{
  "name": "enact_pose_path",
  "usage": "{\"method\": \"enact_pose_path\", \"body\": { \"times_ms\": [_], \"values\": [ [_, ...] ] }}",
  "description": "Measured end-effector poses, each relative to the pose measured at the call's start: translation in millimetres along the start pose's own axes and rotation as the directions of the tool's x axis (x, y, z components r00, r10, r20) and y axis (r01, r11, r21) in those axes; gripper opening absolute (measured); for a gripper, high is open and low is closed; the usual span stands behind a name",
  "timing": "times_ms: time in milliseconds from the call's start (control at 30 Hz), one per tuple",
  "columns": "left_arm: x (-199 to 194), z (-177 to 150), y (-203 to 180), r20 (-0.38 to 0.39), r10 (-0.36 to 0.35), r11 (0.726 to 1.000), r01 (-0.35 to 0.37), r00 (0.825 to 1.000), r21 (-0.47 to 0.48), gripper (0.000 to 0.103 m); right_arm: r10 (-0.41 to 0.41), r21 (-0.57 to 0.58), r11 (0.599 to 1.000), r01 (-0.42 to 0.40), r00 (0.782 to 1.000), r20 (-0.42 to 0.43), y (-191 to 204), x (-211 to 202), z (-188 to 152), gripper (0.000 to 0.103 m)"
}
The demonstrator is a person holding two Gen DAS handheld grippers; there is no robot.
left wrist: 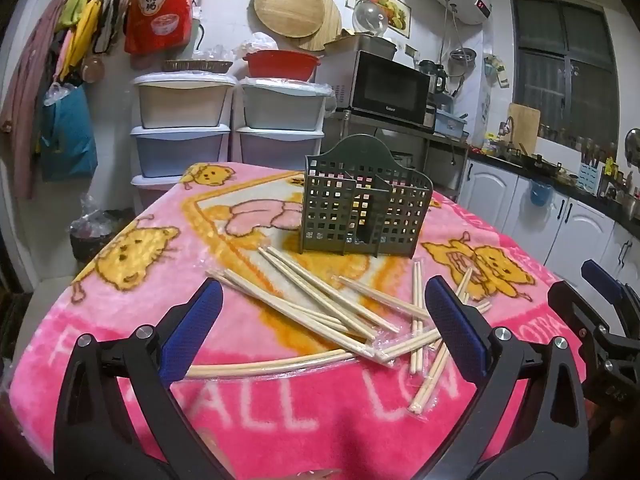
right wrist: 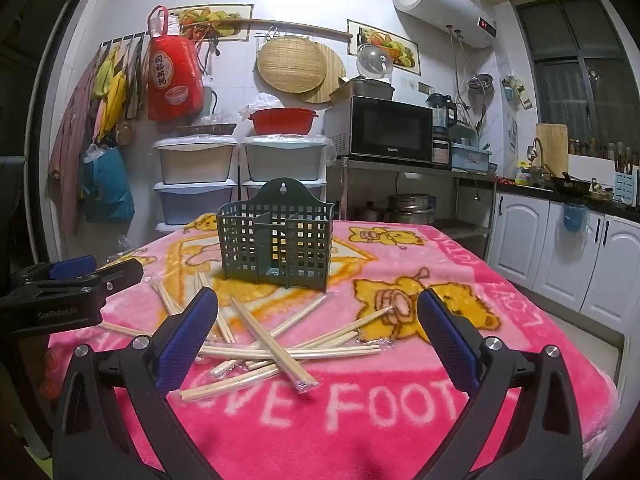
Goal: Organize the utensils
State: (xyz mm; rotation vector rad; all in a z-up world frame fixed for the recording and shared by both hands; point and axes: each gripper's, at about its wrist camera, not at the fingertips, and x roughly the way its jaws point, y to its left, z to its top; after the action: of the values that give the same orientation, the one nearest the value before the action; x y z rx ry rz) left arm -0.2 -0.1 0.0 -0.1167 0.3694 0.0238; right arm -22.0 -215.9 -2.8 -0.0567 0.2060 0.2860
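— What carries everything?

— A table under a pink plush blanket printed with yellow cartoon bears and white lettering; it fills the lower half of both wrist views.

— And the biggest thing on it?

— A dark green plastic utensil holder, standing upright toward the far edge of the table, near its middle; its walls are a grid of square holes, inner dividers split it into compartments, and the taller back plate ends in a rounded tab with a hanging hole; I see nothing inside it.

— The utensils themselves?

— Pale wooden chopsticks, long and thin, lying flat in a loose crisscrossed heap in the middle of the table, just in front of the holder and toward the near edge; several sit in pairs inside clear plastic sleeves, some are bare; the sticks overlap each other at many angles; none touch the holder as far as I can tell.

— The grippers?

— The left gripper hangs over the near edge with its blue-padded jaws spread wide, nothing between the pads; the right gripper is likewise released, jaws wide apart above the heap and empty; each one shows at the side of the other's view.
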Motion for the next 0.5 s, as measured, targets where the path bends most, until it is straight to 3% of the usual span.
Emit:
{"method": "enact_pose_path", "body": {
  "times_ms": [500],
  "values": [
    [-0.3, 0.1, -0.1, 0.0, -0.003, 1.0, 0.003, 1.0, -0.002, 0.094, -0.012, 0.022, 1.0, 0.012, 1.0, -0.014, -6.2, 3.0, -2.3, 0.097]
  ]
}}
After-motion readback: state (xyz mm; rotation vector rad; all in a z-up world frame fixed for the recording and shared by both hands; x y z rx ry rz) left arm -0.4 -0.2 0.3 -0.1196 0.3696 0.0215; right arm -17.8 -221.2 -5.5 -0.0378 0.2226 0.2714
